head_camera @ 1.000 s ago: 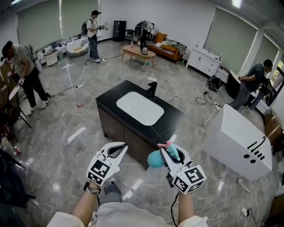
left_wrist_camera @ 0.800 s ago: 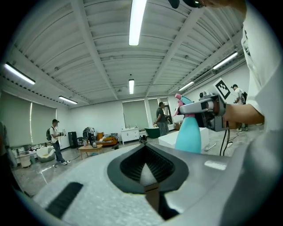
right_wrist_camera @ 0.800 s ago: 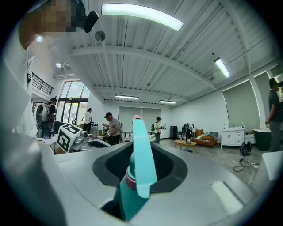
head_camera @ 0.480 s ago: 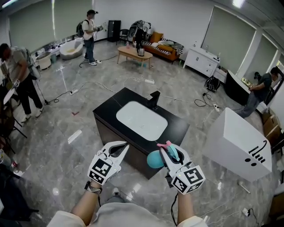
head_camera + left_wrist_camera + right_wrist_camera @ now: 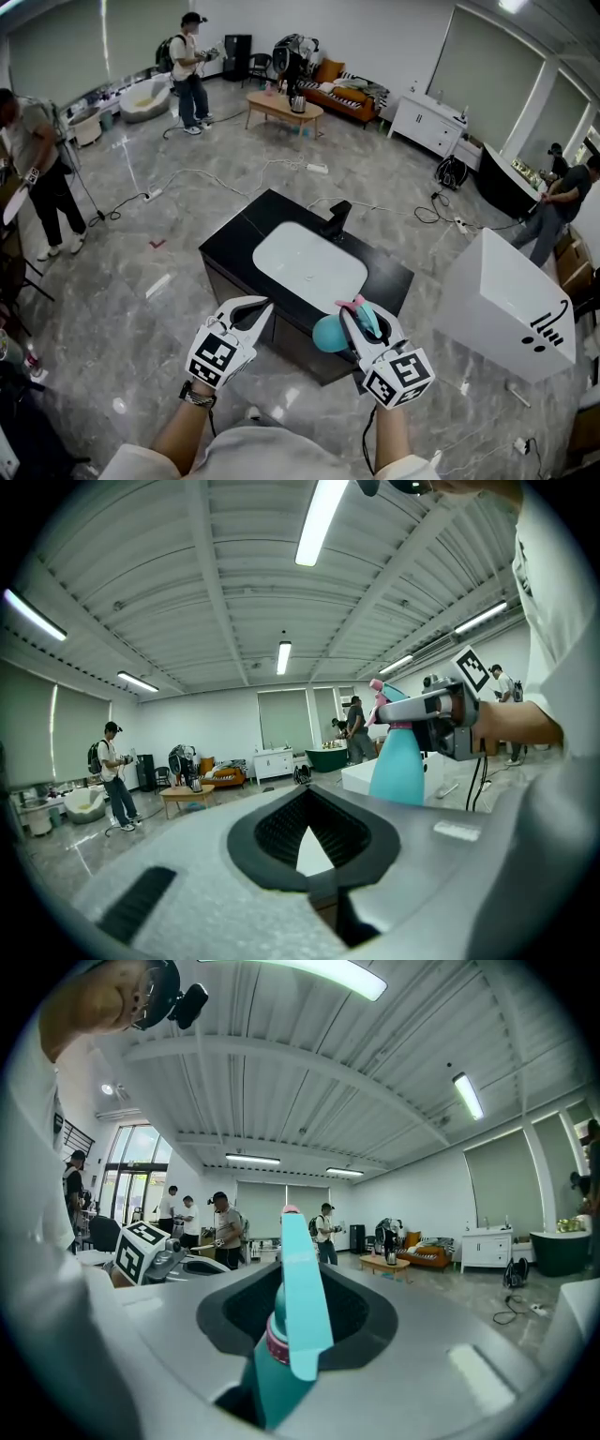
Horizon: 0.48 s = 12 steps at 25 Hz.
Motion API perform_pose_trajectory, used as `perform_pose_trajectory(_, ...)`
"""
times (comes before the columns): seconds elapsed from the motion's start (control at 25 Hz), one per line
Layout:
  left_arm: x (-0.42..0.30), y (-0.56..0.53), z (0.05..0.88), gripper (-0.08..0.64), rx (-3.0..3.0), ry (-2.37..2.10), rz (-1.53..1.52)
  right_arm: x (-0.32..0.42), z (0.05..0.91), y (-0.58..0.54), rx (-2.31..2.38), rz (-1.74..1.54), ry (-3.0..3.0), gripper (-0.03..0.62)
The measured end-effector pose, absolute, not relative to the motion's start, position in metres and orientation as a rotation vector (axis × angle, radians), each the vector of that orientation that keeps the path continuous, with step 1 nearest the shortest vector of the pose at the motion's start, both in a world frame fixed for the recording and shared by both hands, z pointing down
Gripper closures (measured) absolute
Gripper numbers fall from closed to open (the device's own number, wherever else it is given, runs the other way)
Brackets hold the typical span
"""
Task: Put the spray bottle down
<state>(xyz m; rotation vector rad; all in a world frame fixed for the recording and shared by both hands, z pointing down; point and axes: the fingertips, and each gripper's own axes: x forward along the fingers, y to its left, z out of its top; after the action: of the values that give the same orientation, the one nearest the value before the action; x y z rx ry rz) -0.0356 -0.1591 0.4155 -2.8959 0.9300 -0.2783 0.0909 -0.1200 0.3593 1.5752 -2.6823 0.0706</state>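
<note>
The black sink counter [image 5: 246, 236] lies ahead of and below both my grippers, its near edge under their tips. If I let go short of that edge, I judge the bottle would fall to the floor. The white basin [image 5: 309, 265] further ahead is curved, so a bottle stood there could tip over. My right gripper [image 5: 359, 317] is clamped partway closed on the neck of the teal spray bottle [image 5: 328, 335], whose body sticks out toward my left gripper [image 5: 262, 306]. That off-centre weight could twist it loose. The left gripper's jaws are together and empty. I cannot see the bottle's base, how squarely the pads seat on the neck, or the counter's near edge behind my grippers.
</note>
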Motion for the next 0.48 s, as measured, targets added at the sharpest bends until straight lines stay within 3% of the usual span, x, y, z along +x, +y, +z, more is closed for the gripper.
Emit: perform_pose_trajectory(0.48,-0.059,-0.204,0.432,0.56,-2.943,0.897,-0.287,0.072,0.37,-0.163,1.642,0.066,-2.627,0.479)
